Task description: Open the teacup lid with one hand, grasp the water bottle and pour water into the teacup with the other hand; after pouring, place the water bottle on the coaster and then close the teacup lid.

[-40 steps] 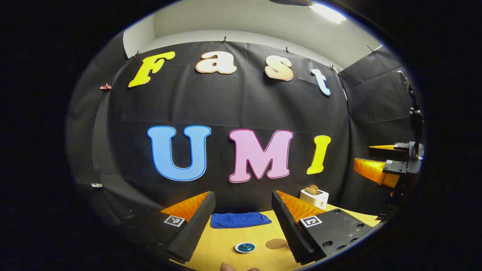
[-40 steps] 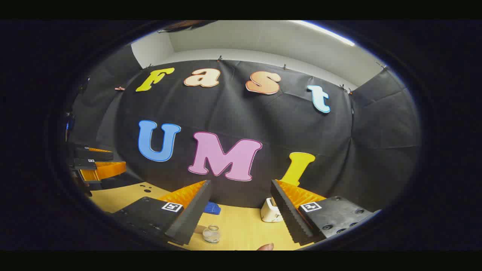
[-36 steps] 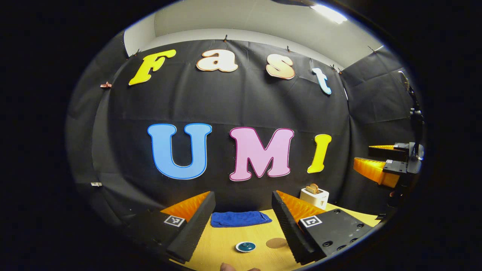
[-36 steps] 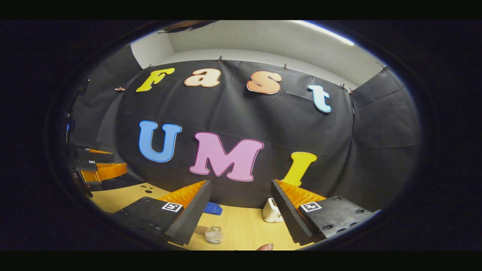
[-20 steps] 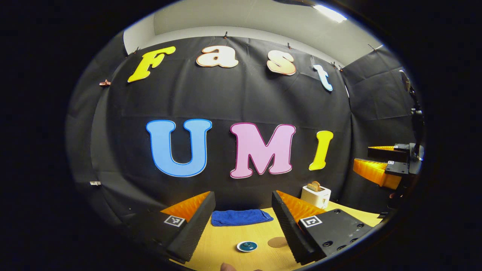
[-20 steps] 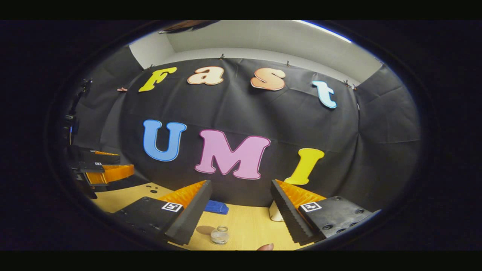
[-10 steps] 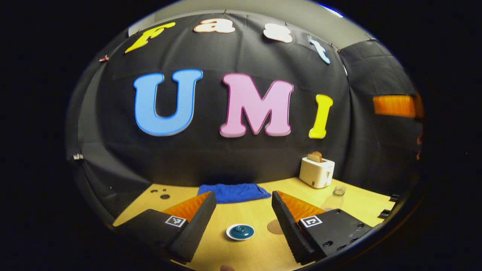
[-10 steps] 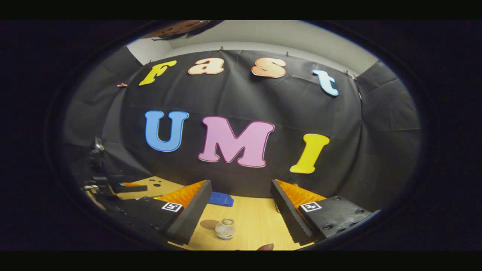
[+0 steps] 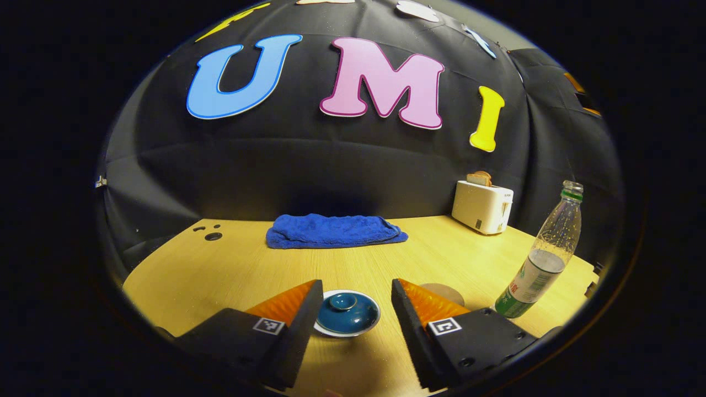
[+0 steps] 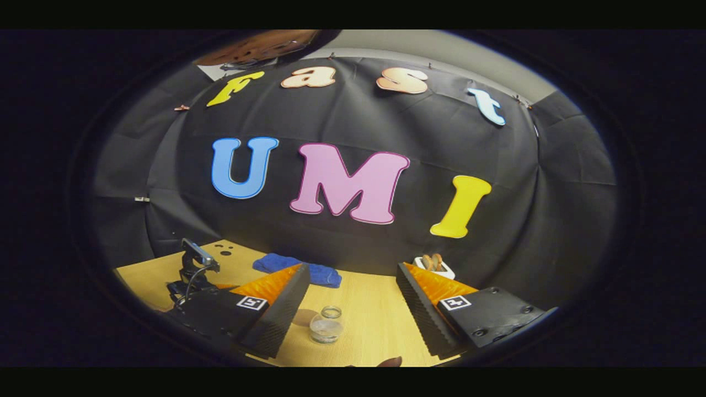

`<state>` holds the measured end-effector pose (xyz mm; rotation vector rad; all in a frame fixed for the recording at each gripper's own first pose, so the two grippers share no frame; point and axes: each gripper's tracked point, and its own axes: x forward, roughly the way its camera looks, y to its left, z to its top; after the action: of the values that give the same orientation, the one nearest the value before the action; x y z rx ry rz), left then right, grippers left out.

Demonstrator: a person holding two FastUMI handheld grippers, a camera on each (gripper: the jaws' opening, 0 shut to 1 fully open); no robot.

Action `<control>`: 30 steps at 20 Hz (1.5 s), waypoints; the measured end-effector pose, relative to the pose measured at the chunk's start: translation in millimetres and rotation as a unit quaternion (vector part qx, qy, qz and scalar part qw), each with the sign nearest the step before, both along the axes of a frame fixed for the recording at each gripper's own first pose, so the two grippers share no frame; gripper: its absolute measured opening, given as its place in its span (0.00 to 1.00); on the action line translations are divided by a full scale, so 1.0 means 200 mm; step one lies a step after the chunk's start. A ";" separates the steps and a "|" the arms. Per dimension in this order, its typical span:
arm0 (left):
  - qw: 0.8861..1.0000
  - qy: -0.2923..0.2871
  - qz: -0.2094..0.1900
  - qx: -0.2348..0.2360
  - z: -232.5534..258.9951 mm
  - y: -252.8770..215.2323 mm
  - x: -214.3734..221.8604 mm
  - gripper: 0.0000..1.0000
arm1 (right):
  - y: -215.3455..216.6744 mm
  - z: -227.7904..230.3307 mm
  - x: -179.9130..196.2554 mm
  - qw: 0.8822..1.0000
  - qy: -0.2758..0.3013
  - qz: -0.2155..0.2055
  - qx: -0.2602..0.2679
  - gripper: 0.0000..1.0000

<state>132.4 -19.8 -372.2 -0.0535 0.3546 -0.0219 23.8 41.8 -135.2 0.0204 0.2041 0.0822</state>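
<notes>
A teacup with a dark teal knobbed lid [image 9: 346, 312] and a white rim sits on the wooden table [image 9: 231, 275]. In the left gripper view my left gripper [image 9: 356, 284] hangs open just above it, one finger on each side of the lid and not touching it. A clear water bottle [image 9: 543, 253] with a green label stands upright to the right. A round brown coaster [image 9: 441, 291] lies between cup and bottle, partly hidden by a finger. In the right gripper view my right gripper [image 10: 353, 270] is open, high above the bottle [image 10: 326, 325], whose mouth faces up.
A folded blue towel [image 9: 335, 230] lies at the back of the table, and a white toaster [image 9: 482, 205] with bread stands at the back right. Small holes [image 9: 212, 236] mark the table's far left. The left gripper's body [image 10: 193, 270] shows low at the left in the right gripper view.
My left gripper has come down and tilted toward the table, so the teacup lid now lies between its fingers. The right gripper has tipped slightly down, bringing the bottle closer.
</notes>
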 end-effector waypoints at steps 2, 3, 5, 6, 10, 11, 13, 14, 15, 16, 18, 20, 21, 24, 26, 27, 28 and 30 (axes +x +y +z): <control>1.000 -0.004 0.010 0.013 -0.01 0.03 0.02 0.70 | -0.01 -0.07 -0.01 1.000 0.013 -0.002 0.003 0.97; 1.000 -0.002 0.010 0.015 -0.02 0.03 0.03 0.69 | -0.01 -0.10 -0.02 1.000 0.018 -0.003 0.005 0.97; 1.000 0.008 0.008 0.015 -0.08 0.01 0.05 0.69 | -0.01 -0.14 -0.02 1.000 0.026 -0.004 0.004 0.96; 1.000 0.015 0.007 0.013 -0.10 0.01 0.06 0.67 | -0.01 -0.16 -0.03 1.000 0.027 -0.004 0.003 0.97; 1.000 0.018 0.018 0.011 -0.13 0.02 0.05 0.51 | -0.02 -0.21 -0.02 0.999 0.035 -0.008 0.003 0.98; 0.999 0.019 0.021 0.014 -0.14 0.04 0.05 0.40 | -0.02 -0.23 -0.03 0.999 0.037 -0.006 0.003 0.98; 1.000 0.014 0.019 0.014 -0.13 0.04 0.04 0.34 | 0.00 -0.28 -0.04 0.999 0.043 0.000 0.004 0.97; 1.000 0.013 0.017 0.014 -0.12 0.04 0.05 0.33 | 0.01 -0.31 -0.04 0.999 0.045 0.003 0.005 0.97; 1.000 0.014 0.016 0.016 -0.11 0.04 0.05 0.31 | 0.02 -0.34 -0.05 0.999 0.047 0.006 0.008 0.97; 1.000 0.009 0.016 0.017 -0.08 0.04 0.05 0.31 | 0.04 -0.38 -0.05 0.999 0.048 0.010 0.013 0.97; 1.000 -0.002 0.018 0.014 -0.01 0.04 0.05 0.31 | 0.06 -0.46 -0.06 0.998 0.052 0.016 0.017 0.97; 1.000 -0.005 0.025 0.013 0.06 0.06 0.04 0.31 | 0.06 -0.55 -0.05 0.998 0.056 0.015 0.016 0.97; 0.999 -0.007 0.030 0.010 0.10 0.07 0.04 0.31 | 0.07 -0.60 -0.05 0.998 0.060 0.016 0.020 0.97; 0.999 -0.006 0.048 -0.007 0.19 0.12 -0.02 0.27 | 0.07 -0.76 -0.04 0.997 0.069 0.014 0.030 0.98; 0.998 -0.004 0.062 -0.030 0.24 0.16 -0.06 0.31 | 0.08 -0.85 -0.03 0.997 0.071 0.015 0.033 0.98; 0.997 -0.010 0.067 -0.037 0.29 0.17 -0.08 0.31 | 0.09 -0.89 -0.03 0.996 0.072 0.018 0.042 0.98; 0.997 -0.017 0.068 -0.041 0.32 0.19 -0.09 0.31 | 0.12 -0.94 -0.04 0.995 0.075 0.026 0.054 0.98; 0.997 -0.029 0.068 -0.037 0.38 0.22 -0.12 0.27 | 0.19 -1.03 -0.05 0.992 0.085 0.046 0.078 0.98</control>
<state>108.3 24.8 -295.5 -0.1497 0.2915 0.0975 13.7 80.2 -342.2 0.1743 0.3690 0.1892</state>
